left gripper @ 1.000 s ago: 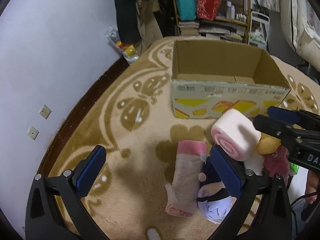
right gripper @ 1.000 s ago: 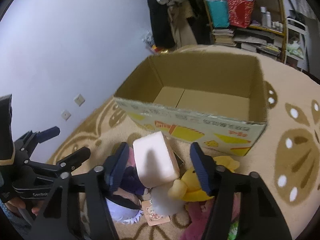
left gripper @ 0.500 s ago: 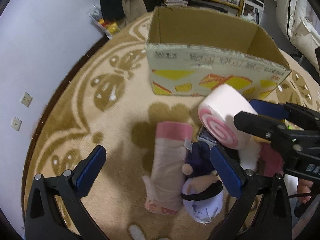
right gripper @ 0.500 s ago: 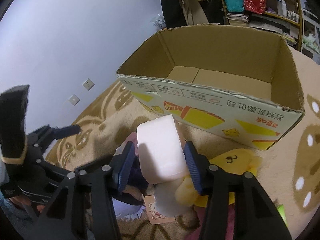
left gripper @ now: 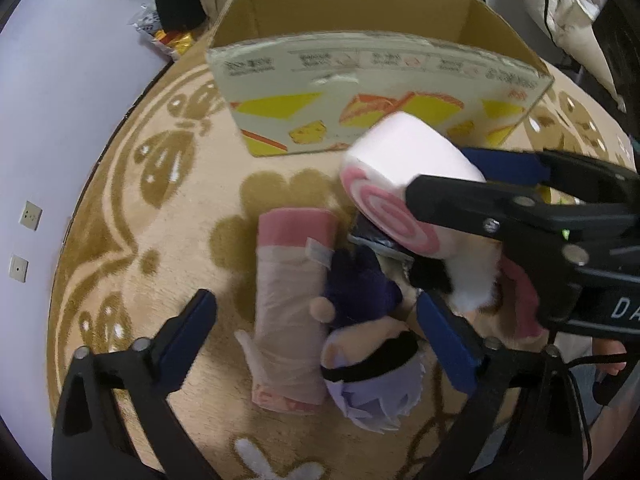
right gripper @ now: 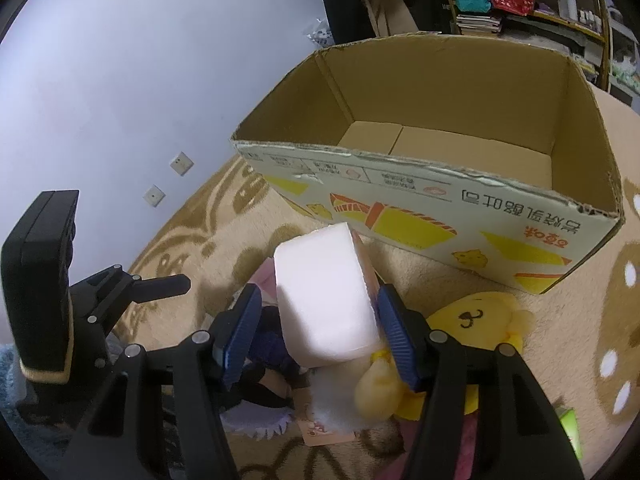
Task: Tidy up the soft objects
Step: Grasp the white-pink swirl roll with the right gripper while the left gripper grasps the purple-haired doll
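Right gripper [right gripper: 316, 336] is easing open around the pink swirl-roll cushion [right gripper: 326, 300], frame centre, below the empty cardboard box [right gripper: 440, 178]. Left gripper [left gripper: 316, 340], empty, is closing over the pink rolled pouch [left gripper: 292, 300] and purple-haired doll [left gripper: 372, 368]; advise committing to one.

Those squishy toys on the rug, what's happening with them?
Someone is tidying soft toys toward the open cardboard box, whose visible floor is bare. The right tongs have the pink-and-white swirl roll cushion between them, above the pile, and their jaws are opening. The left tongs hang over the pink rolled cloth and the purple-haired plush doll, jaws closing but not gripping. A yellow plush bear lies on the rug.
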Motion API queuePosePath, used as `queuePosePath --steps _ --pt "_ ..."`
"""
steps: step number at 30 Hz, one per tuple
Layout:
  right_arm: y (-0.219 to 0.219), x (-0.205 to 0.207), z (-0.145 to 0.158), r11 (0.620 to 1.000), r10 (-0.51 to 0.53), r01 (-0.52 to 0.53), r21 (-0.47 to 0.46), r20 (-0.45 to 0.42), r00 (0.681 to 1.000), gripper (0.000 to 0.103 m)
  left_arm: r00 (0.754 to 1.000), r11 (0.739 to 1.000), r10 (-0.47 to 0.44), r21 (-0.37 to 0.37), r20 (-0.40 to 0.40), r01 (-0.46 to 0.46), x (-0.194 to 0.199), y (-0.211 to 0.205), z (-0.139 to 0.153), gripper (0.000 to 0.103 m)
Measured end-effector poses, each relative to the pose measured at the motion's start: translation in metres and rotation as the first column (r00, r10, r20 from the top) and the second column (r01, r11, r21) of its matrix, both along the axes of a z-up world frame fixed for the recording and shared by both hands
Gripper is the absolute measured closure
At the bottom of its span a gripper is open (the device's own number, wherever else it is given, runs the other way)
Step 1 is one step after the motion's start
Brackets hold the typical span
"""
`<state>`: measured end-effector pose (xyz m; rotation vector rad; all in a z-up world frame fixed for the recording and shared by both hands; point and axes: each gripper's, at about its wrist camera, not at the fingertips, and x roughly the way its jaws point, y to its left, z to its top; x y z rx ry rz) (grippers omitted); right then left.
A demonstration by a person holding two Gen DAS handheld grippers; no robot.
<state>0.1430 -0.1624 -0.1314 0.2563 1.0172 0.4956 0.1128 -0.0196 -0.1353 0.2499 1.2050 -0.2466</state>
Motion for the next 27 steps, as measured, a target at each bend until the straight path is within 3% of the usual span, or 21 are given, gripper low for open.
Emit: queuePosePath --steps 8,12,16,20,22,27 --pt "0.007 -0.002 -0.004 0.997 0.004 -0.004 -0.078 0.011 1.0 0.039 0.997 0.998 -0.044 0.033 -0.066 0.046 -0.006 -0.012 -0.015 0.026" --pt "0.009 -0.004 -0.004 0.993 0.031 -0.03 -0.111 0.012 0.999 0.06 0.995 1.0 -0.026 0.015 -0.091 0.027 -0.004 -0.009 -0.018 0.025" --pt "-0.001 -0.004 -0.002 0.995 0.008 -0.008 -0.102 0.002 1.0 0.068 0.993 1.0 -0.004 -0.016 -0.119 0.002 -0.002 -0.004 -0.021 0.027" --pt "-0.007 -0.007 0.006 0.993 -0.026 0.027 -0.115 0.013 1.0 0.073 0.992 0.999 -0.02 -0.042 -0.127 0.015 -0.004 -0.004 -0.019 0.043" --pt "-0.012 -0.008 0.008 0.993 -0.048 0.049 -0.112 0.01 0.999 0.073 0.991 0.997 -0.032 -0.068 -0.133 0.023 -0.006 -0.005 -0.018 0.057" --pt "-0.015 -0.014 0.016 0.99 -0.068 0.07 -0.121 0.021 0.997 0.074 0.993 0.996 -0.034 -0.082 -0.114 0.025 -0.016 -0.012 -0.013 0.065"
